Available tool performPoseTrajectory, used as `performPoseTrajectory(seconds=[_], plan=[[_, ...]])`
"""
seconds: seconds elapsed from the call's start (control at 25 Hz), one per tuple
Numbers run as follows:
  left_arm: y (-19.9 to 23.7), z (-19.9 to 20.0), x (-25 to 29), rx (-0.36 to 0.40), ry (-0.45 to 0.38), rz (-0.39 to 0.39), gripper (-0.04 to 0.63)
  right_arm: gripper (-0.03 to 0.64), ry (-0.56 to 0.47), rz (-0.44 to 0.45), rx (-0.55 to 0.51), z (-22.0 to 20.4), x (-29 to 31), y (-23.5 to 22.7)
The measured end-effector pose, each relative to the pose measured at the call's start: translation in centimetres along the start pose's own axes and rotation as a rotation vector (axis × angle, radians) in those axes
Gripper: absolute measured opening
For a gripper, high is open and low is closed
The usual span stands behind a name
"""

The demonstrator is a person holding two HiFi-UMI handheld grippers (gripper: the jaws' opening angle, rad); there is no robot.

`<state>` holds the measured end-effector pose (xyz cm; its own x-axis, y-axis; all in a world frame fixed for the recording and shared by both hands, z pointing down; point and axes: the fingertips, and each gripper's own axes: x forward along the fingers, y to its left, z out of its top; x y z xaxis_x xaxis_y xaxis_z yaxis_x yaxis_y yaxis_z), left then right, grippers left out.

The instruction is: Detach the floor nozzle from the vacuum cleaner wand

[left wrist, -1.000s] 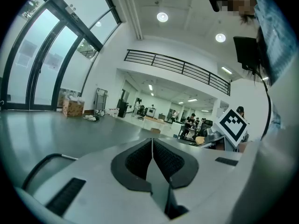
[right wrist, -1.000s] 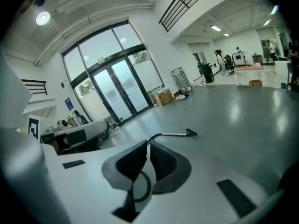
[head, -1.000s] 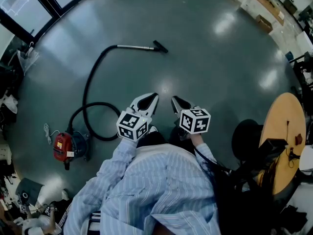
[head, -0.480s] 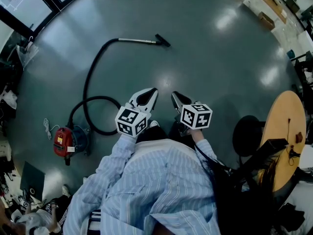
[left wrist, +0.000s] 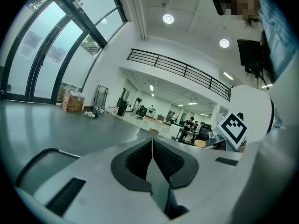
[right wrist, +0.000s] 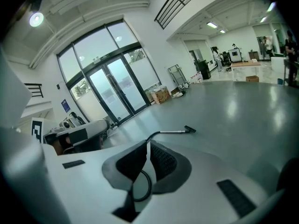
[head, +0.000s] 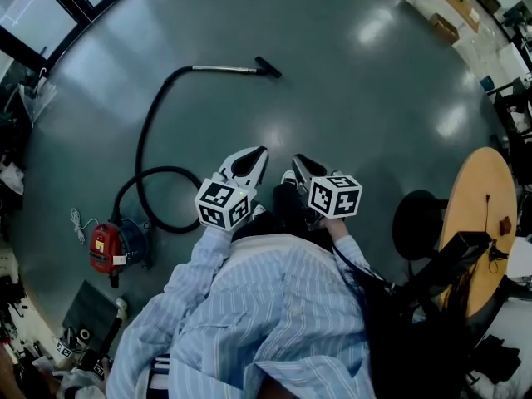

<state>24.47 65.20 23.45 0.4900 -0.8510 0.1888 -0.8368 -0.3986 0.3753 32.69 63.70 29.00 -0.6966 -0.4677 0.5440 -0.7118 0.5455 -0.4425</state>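
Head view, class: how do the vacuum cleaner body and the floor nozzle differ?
The vacuum cleaner body is red and bulky; the floor nozzle is black and slim. The body lies at lower left; the nozzle sits on the wand's end. Both rest on the floor.

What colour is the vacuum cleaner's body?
The vacuum cleaner body is red with a dark rear; best seen in the head view.

jaws: white left gripper (left wrist: 152, 146) with dark ribbed pads, pressed flat together, nothing in there
floor: shiny grey floor (left wrist: 70, 125)
left side: tall dark-framed glass windows (left wrist: 46, 45)
way back: brown cardboard box (left wrist: 72, 102), people at desks (left wrist: 191, 125)
up top: black metal balcony railing (left wrist: 187, 71)
right edge: right gripper's white marker cube (left wrist: 232, 129)
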Motion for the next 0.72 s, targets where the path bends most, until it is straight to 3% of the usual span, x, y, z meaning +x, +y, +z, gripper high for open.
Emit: performPoseTrajectory(seconds=[0.4, 0.56, 0.72], plan=[[5.3, -1.4, 3.5, -0.085, 0.067, 0.074, 0.012, 0.028, 0.092, 0.029, 0.066, 1.2, 5.8, -3.4], [8.2, -0.2, 8.1, -0.121, 0.073, 0.104, 0.012, 0.028, 0.128, 0.041, 0.035, 5.1, 8.9, -6.4], [10.9, 3.2, 13.9, -0.109, 0.065, 0.112, 0.012, 0.028, 0.138, 0.049, 0.020, 10.9, 12.1, -10.1]])
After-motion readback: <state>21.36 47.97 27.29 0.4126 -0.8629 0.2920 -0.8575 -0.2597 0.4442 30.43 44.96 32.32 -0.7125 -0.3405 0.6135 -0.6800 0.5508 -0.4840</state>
